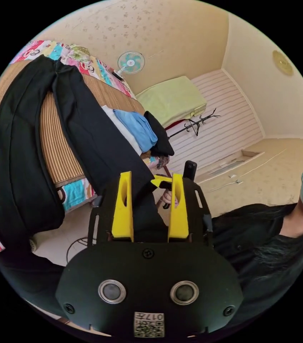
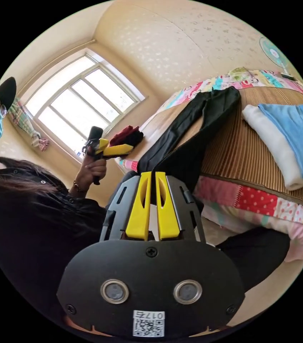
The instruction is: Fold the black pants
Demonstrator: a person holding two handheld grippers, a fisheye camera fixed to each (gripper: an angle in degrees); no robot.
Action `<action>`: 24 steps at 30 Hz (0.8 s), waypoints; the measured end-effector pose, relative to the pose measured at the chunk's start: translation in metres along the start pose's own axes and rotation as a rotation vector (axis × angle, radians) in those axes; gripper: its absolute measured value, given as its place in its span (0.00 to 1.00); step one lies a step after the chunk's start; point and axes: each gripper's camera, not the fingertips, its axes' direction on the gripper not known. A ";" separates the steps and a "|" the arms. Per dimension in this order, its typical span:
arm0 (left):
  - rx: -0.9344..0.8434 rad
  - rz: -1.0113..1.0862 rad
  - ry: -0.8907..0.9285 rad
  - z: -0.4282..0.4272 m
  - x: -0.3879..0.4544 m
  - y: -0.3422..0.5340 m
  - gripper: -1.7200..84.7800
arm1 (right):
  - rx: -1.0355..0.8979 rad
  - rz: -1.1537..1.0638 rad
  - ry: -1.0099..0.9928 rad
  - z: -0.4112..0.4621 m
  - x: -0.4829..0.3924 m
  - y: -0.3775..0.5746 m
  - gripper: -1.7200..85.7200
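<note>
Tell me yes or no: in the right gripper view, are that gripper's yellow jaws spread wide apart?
No: the right gripper has its jaws nearly together, pinching the edge of the black pants that trail up onto the bed.

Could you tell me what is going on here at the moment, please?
A person holds a pair of tongs in each hand beside a bed. The black pants lie spread over its striped mat, legs hanging off the edge. The right tongs are nearly shut at the end of one leg; the left tongs are open, off the cloth. Folded clothes sit alongside.
</note>
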 end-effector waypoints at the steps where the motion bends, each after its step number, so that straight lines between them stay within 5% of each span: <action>1: -0.042 -0.001 -0.035 0.010 0.004 -0.013 0.21 | -0.019 -0.029 -0.019 0.009 -0.004 -0.002 0.05; 6: -0.280 -0.081 -0.249 0.071 -0.016 -0.043 0.13 | -0.125 -0.090 -0.128 0.041 -0.006 -0.006 0.06; 10: -0.224 -0.103 -0.241 0.058 -0.027 -0.020 0.05 | -0.334 -0.112 -0.014 0.030 0.030 -0.028 0.09; 15: -0.141 -0.163 -0.194 0.021 -0.041 0.003 0.04 | -0.170 0.158 0.159 -0.004 0.145 -0.131 0.18; 24: 0.010 -0.184 -0.093 -0.038 -0.044 0.024 0.03 | -0.066 0.596 0.441 0.113 0.345 -0.297 0.18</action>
